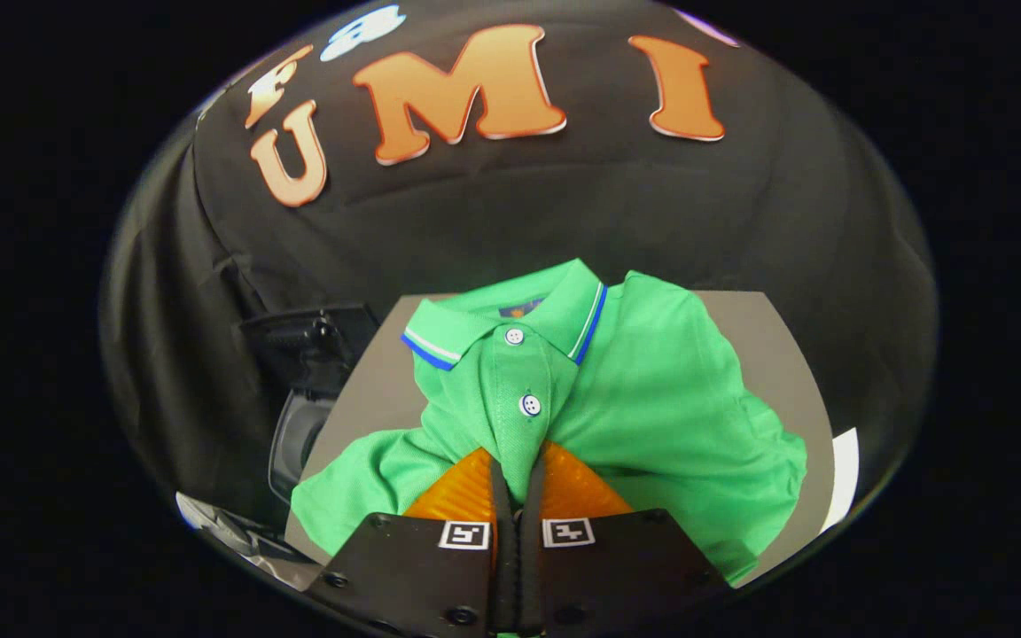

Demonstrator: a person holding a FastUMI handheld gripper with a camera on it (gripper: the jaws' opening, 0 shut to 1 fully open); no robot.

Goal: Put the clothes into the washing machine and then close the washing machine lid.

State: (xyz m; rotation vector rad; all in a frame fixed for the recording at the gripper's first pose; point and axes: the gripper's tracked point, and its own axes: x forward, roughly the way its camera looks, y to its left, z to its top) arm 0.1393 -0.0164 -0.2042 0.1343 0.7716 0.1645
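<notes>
A green polo shirt (643,390) with a blue-and-white trimmed collar and white buttons lies bunched on a grey table (776,354). My gripper (518,465) is shut on the shirt's button placket, both fingers pinching a fold of green fabric just below the second button. The cloth rises from the pinch toward the collar. To the left, below the table's edge, stands the washing machine (302,390), its dark lid raised and the opening showing beneath it.
The table's right and far edges are close to the black booth wall. A white strip (843,474) lies at the table's right corner. Pale floor shows at the lower left, beside the machine.
</notes>
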